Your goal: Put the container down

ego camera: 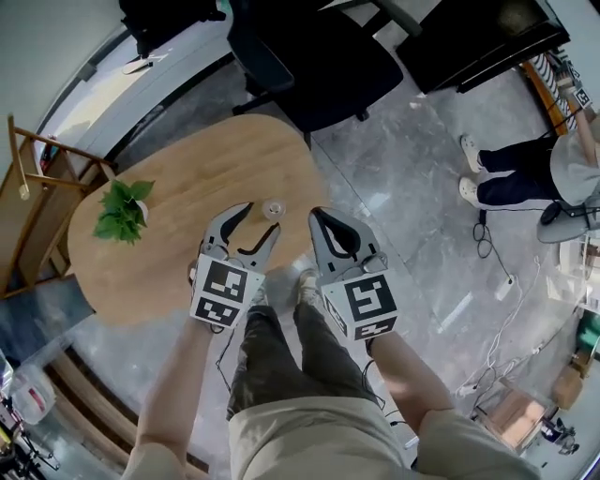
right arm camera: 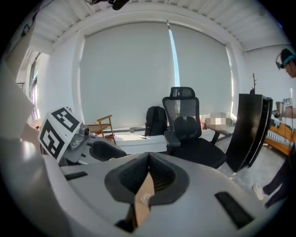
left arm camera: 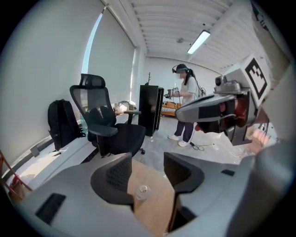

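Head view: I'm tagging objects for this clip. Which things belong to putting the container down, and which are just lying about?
Job in hand: small clear container; oval wooden table it stands on; left gripper, jaws apart and empty; right gripper, jaws together.
Lying about: green potted plant; black office chair; black backpack.

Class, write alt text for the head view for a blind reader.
A small container stands on a wooden table below two grippers: the left gripper open, the right gripper shut, both empty. A potted plant stands farther left.
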The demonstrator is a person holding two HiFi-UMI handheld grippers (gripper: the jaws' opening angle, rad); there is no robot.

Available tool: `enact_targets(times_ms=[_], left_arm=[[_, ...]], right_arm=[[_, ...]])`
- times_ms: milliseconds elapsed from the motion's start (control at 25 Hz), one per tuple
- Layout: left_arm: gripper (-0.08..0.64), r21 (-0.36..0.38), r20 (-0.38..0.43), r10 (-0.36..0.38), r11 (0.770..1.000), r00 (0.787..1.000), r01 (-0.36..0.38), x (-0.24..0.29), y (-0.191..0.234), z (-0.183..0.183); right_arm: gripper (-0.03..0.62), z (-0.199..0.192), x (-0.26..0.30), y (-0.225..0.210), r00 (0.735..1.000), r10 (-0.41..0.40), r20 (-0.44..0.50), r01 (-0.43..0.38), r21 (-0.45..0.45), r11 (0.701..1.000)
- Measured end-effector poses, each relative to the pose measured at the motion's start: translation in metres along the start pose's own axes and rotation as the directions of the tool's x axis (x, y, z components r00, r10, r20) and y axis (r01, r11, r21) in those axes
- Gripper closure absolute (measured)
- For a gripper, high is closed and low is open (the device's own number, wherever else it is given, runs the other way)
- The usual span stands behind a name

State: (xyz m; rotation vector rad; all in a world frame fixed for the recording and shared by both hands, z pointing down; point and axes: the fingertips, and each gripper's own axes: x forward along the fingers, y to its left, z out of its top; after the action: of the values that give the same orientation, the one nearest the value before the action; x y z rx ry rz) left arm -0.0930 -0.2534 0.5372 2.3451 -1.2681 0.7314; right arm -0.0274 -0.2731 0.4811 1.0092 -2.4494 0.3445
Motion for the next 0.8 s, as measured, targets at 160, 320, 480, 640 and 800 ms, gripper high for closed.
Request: enact_targets(times_ms=[160, 320, 480, 640, 800], left_arm=[[0.375, 0.002, 0.017, -0.006, 1.000, 1.000, 0.006, -0.043, -0.009, 0.037], [0.427, 0.041, 0.069, 0.021, 0.999, 0.997, -0.024, -0.080, -0.012, 0.077], [0.465, 0.076, 0.134, 0.051, 0.995, 0.990, -0.062, -0.117, -0.020, 0.114], [0.517, 0.059, 0.295, 0.109, 0.989, 0.949, -0.132, -0.173, -0.029, 0.158], [0.529, 0.076, 0.377, 0.122, 0.984, 0.918, -0.162, -0.218, -0.036, 0.186]], right_arm=[[0.595, 0.044, -0.030, 0.012, 0.999, 0.013, 0.032, -0.012, -0.036, 0.999], [0.596, 0.089, -0.061, 0.020, 0.995, 0.026, 0.097, -0.023, -0.032, 0.999], [0.595, 0.130, -0.098, 0.033, 0.980, 0.059, 0.188, -0.059, -0.004, 0.998], [0.595, 0.166, -0.137, 0.049, 0.965, 0.064, 0.255, -0.055, -0.041, 0.998], [0.596, 0.201, -0.168, 0.064, 0.945, 0.062, 0.320, -0.035, -0.089, 0.995]])
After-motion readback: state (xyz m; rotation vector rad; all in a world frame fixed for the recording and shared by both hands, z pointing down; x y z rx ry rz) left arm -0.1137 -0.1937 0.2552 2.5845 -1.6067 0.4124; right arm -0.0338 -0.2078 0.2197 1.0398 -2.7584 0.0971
